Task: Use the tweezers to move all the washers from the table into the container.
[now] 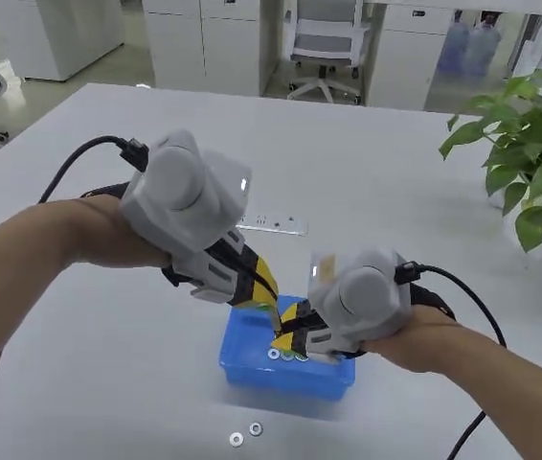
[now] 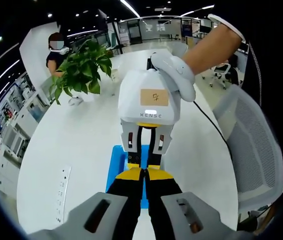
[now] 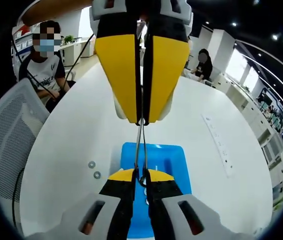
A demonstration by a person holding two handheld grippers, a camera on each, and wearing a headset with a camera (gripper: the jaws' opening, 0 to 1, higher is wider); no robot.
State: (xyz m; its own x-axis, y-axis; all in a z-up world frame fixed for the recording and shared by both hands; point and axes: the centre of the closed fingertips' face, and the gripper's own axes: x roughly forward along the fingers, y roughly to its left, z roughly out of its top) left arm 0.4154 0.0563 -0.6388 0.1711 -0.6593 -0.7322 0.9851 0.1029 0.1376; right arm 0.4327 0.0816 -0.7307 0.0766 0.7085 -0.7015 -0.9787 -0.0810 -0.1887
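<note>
White table (image 1: 367,192): left gripper (image 1: 267,289), right gripper (image 1: 286,332) clamped on tweezers (image 3: 141,145) above container (image 1: 252,370); washers (image 1: 237,440) nearby.

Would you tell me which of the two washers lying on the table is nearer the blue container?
The right-hand washer in the head view; its neighbour lies farther out from the container.

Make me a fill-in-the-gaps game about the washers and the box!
The container is coloured ___.
Outside it, ___ washers lie close together on the table.
The left gripper has its yellow jaws shut on the ___.
At the table's edge stands a green ___.

Missing words: blue; two; tweezers; plant.
</note>
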